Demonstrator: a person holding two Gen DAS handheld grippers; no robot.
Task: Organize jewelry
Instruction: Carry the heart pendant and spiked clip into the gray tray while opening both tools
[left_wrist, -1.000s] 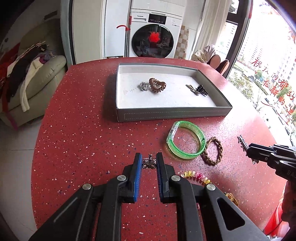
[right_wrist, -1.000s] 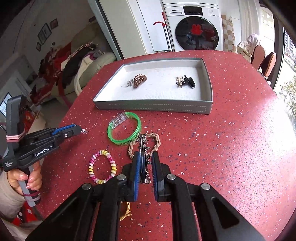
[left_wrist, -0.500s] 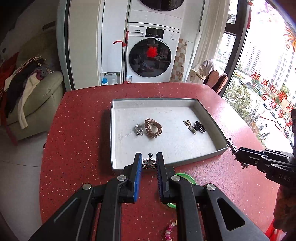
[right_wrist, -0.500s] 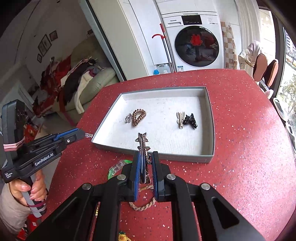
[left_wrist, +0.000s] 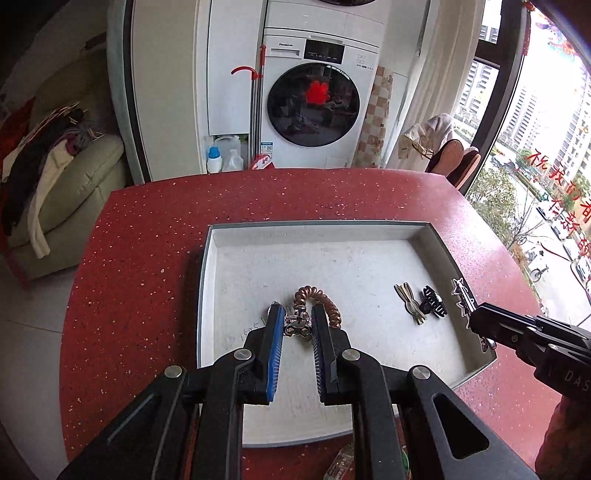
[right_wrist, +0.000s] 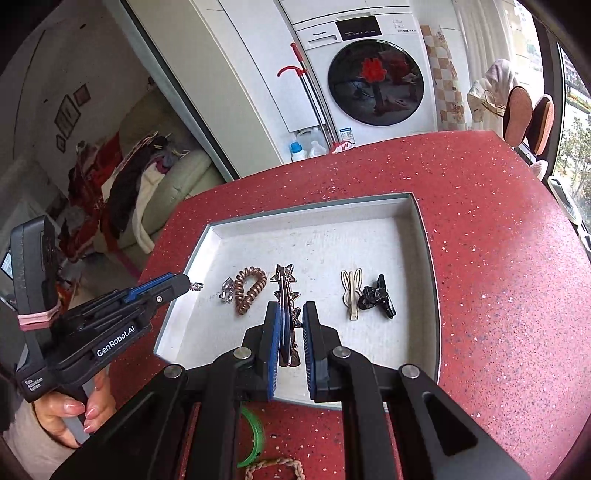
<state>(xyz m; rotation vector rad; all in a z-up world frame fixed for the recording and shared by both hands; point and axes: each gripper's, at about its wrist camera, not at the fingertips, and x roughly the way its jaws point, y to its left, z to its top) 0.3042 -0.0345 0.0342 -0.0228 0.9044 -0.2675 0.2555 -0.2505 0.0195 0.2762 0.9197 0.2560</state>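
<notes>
My left gripper (left_wrist: 297, 321) is shut on a small silver jewelry piece (left_wrist: 296, 326) and holds it over the grey tray (left_wrist: 321, 230), just in front of a brown coil hair tie (left_wrist: 325, 302). My right gripper (right_wrist: 290, 314) is shut on a long star-studded hair clip (right_wrist: 284, 291), held over the tray's middle. In the tray lie the coil tie (right_wrist: 251, 290), a silver crystal piece (right_wrist: 226, 290), a cream rabbit-ear clip (right_wrist: 351, 293) and a black clip (right_wrist: 376, 297). The right gripper also shows in the left wrist view (left_wrist: 476, 317), the left gripper in the right wrist view (right_wrist: 184, 286).
The tray sits on a red speckled table (left_wrist: 147, 258). A green bangle (right_wrist: 255, 435) and a braided bracelet (right_wrist: 277, 467) lie on the table in front of the tray. A washing machine (left_wrist: 314, 96) and a sofa (left_wrist: 66, 177) stand beyond.
Both grippers moved forward from the table in front of the tray to over the tray, each still holding its piece. The loose bracelets dropped out of the left wrist view.
</notes>
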